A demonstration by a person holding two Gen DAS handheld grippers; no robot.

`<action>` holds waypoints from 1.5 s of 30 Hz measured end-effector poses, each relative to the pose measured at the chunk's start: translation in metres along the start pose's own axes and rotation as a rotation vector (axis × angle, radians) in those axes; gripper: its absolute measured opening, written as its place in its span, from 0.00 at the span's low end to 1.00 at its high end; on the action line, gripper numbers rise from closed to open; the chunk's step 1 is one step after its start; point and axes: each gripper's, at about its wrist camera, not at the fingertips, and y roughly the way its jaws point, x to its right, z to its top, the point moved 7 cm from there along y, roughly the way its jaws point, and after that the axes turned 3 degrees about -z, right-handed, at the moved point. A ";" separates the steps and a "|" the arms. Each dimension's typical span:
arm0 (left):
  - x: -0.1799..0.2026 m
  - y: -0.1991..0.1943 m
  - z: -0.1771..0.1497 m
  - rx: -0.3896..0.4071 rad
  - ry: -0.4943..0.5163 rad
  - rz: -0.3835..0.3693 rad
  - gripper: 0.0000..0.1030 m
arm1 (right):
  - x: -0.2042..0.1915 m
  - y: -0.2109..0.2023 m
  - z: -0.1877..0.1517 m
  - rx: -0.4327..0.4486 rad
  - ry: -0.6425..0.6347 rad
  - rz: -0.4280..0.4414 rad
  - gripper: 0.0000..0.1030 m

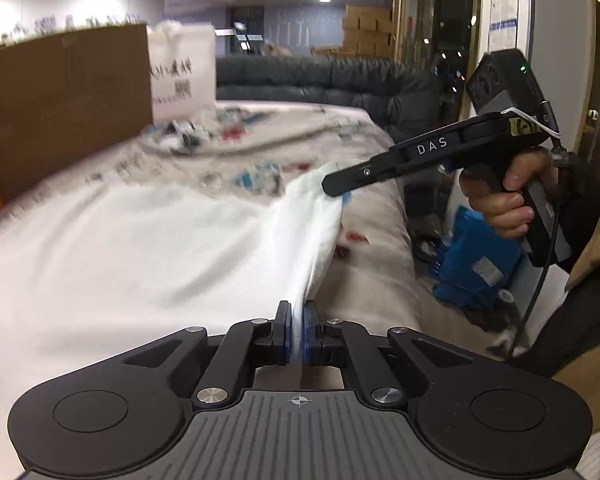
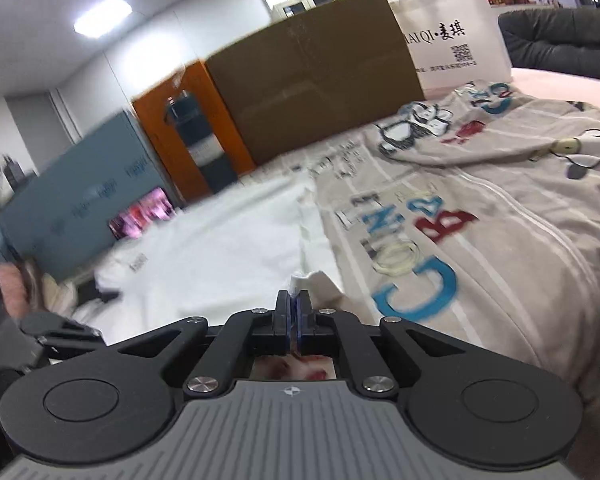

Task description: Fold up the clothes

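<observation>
A white garment (image 1: pixel 148 248) lies spread on a bed over a grey printed sheet (image 1: pixel 236 152). My left gripper (image 1: pixel 297 320) is shut on the garment's near right edge, and the cloth rises between its pads. My right gripper (image 1: pixel 334 191) is seen in the left wrist view, shut on the same edge farther along and lifting it. In the right wrist view my right gripper (image 2: pixel 293 308) pinches a small white corner of the garment (image 2: pixel 220 256), beside the printed sheet (image 2: pixel 480 216).
A large brown cardboard box (image 1: pixel 68 108) and a white paper bag (image 1: pixel 182 76) stand at the far left of the bed. A dark sofa (image 1: pixel 332 76) lies behind. A blue bag (image 1: pixel 476 260) sits on the floor at the right. A blue panel (image 2: pixel 72 200) stands at the left.
</observation>
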 end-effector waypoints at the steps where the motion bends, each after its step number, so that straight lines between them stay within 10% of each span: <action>1: 0.003 0.004 -0.003 -0.009 0.003 -0.004 0.21 | 0.002 0.004 -0.009 -0.028 -0.019 -0.031 0.03; 5: 0.016 -0.008 -0.002 0.048 -0.024 -0.068 0.66 | 0.007 0.006 -0.024 -0.092 -0.059 -0.048 0.03; 10: 0.012 -0.059 0.003 0.241 -0.148 -0.055 0.73 | 0.024 -0.014 -0.001 -0.040 -0.155 -0.247 0.22; 14: -0.035 -0.128 -0.019 0.404 -0.351 0.228 0.73 | 0.002 -0.014 0.033 0.089 -0.197 -0.131 0.29; 18: -0.077 -0.213 -0.081 0.513 -0.656 0.626 0.72 | -0.083 0.013 0.042 0.111 -0.366 0.225 0.46; 23: -0.084 -0.256 -0.150 0.517 -0.938 0.871 0.67 | -0.195 0.054 0.004 -0.082 -0.533 0.690 0.53; 26: -0.088 -0.241 -0.164 0.470 -1.000 0.830 0.51 | -0.243 0.068 -0.028 -0.213 -0.586 0.860 0.55; 29: -0.092 -0.228 -0.171 0.417 -0.983 0.844 0.00 | -0.271 0.072 -0.056 -0.309 -0.620 0.939 0.56; 35: -0.096 -0.244 -0.191 0.248 -0.903 1.078 0.00 | -0.274 0.066 -0.084 -0.400 -0.647 0.999 0.60; 39: -0.092 -0.260 -0.192 0.280 -0.881 1.129 0.02 | -0.263 0.062 -0.093 -0.455 -0.631 1.013 0.67; 42: -0.082 -0.266 -0.181 0.369 -0.820 1.111 0.13 | -0.256 0.052 -0.090 -0.434 -0.626 1.026 0.67; 45: -0.069 -0.267 -0.165 0.479 -0.763 1.036 0.66 | -0.241 0.044 -0.072 -0.301 -0.607 0.964 0.75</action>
